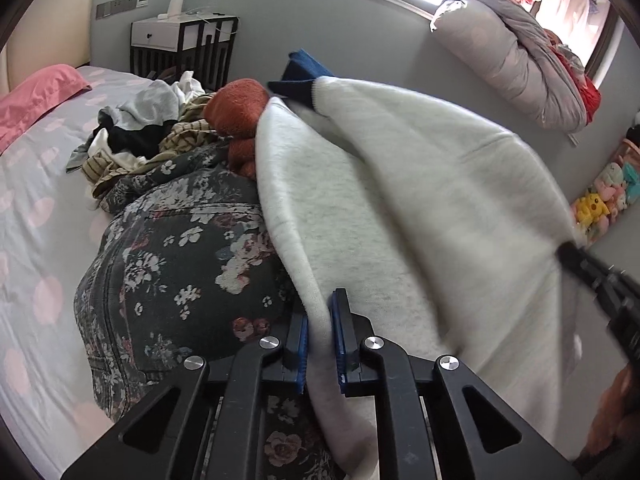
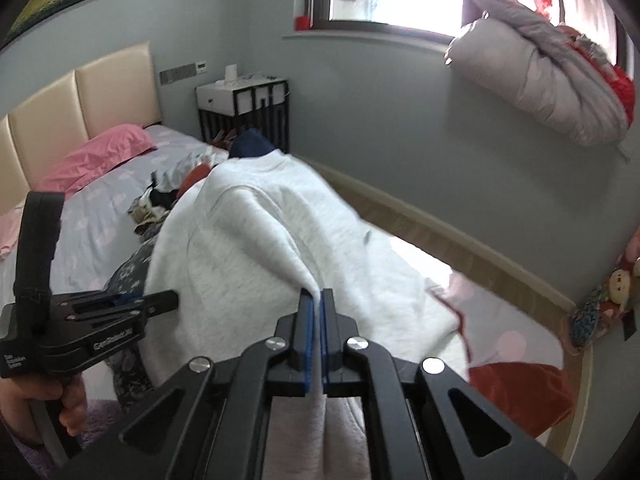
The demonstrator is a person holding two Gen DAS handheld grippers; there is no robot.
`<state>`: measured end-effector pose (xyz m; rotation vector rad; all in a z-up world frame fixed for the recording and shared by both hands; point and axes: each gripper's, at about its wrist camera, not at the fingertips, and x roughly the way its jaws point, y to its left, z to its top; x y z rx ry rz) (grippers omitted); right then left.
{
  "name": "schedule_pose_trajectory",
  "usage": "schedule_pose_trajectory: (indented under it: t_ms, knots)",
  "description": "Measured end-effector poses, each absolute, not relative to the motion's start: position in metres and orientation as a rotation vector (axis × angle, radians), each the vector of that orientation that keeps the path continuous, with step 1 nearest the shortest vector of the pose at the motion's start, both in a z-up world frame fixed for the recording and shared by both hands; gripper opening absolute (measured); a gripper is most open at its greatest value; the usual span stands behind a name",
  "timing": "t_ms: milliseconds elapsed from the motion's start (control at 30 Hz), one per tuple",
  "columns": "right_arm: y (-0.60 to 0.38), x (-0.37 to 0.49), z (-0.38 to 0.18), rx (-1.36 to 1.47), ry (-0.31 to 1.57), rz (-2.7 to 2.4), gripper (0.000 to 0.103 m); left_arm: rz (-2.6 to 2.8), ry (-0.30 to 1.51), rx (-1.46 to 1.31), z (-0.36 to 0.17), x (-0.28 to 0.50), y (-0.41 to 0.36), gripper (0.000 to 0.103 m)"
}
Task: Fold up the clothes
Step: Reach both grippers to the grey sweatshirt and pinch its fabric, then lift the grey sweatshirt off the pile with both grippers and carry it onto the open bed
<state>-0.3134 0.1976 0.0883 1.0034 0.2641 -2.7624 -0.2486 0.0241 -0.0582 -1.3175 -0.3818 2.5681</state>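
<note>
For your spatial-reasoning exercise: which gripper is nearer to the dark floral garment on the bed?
Left. The left gripper, clamped on the white sweatshirt, sits right beside the floral garment; the right gripper grips the sweatshirt's far side.

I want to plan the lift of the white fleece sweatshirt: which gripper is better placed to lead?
Probably the right gripper: it pinches the white fleece sweatshirt at a raised fold, over open bed. The left gripper grips an edge beside the dark floral garment.

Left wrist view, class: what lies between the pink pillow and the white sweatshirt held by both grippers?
A heap of mixed clothes and a dark floral garment, on the bedsheet between pink pillow and white sweatshirt.
</note>
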Motion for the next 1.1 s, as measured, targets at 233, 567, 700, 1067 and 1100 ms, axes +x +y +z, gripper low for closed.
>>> schedule_pose_trajectory:
  t_ms: [233,567,700,1067,1100]
  knots:
    - [0.177,-0.288,0.152,0.708,0.354,-2.755,0.002,2.633,-0.412,-1.235,-0.024,-0.231,0.009,0.008]
    - [0.06,-0.234,0.266,0.217,0.373,-2.497,0.002,2.881,-0.539,-1.097,0.033,-0.165,-0.074,0.005]
    - [-0.002,-0.2,0.276,0.175,0.391,-2.333,0.002,3.005,-0.643,-1.102,0.036,-0.106,-0.125,0.006]
    - [-0.196,-0.04,0.262,0.115,0.416,-1.886,0.002,3.391,-1.045,-1.165,0.024,0.095,-0.279,0.01]
    - [-0.213,-0.02,0.262,0.105,0.412,-1.844,0.002,3.414,-1.087,-1.163,0.02,0.112,-0.29,0.012]
